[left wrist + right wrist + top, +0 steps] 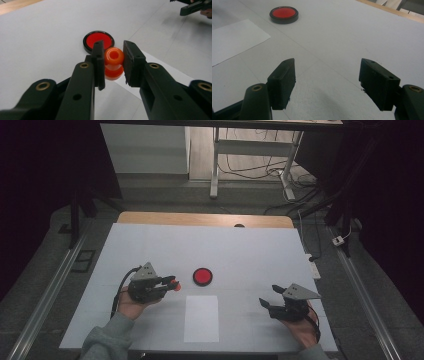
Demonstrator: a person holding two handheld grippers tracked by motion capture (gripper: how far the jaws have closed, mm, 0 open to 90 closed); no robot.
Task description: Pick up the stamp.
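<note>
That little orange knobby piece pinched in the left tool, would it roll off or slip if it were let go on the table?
Probably. The orange piece looks rounded and waisted, so set on its side it would likely roll. Its glossy surface suggests it could slip; the left tool pinches it only at the sides. It looks small and hollow at the end, so probably light.

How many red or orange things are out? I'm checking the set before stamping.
2. An orange stamp is held in the left gripper; a red ink pad lies on the table beyond the white paper.

I'm working in a lab: a paper-covered worktop [150,245] ringed by dark curtains [40,170], floor rails [45,295], and loose cables [260,167].
</note>
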